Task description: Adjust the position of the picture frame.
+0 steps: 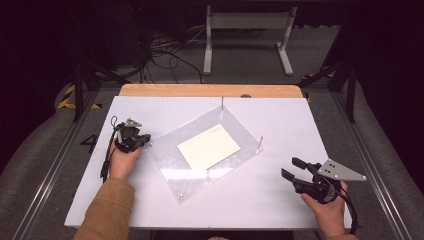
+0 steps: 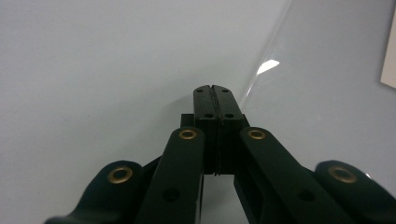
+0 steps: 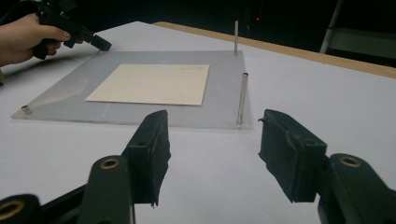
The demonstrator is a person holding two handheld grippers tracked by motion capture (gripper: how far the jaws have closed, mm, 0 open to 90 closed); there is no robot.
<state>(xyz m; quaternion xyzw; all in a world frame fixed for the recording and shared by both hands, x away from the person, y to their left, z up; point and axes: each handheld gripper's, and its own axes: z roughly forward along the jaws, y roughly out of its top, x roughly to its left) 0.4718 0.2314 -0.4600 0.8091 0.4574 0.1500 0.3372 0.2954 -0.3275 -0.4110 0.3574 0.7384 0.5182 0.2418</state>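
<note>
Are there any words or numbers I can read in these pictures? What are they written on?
"4": a dark mark that looks like this number, on the grey floor left of the table; blurry, so not certain.
Faint printing along one edge of the cream card on the clear plate: too small and blurred to read.
Nothing readable on the left gripper or right gripper.

Lighting: bright, even, from overhead on the white table (image 1: 280,200); surroundings beyond it fall to near black. Glare: a small white glint on the clear plate (image 2: 267,66) edge; pale sheen on its near part. Shadows: soft, faint. Focus: jaws nearest each gripper camera blurred; high view slightly soft.
</note>
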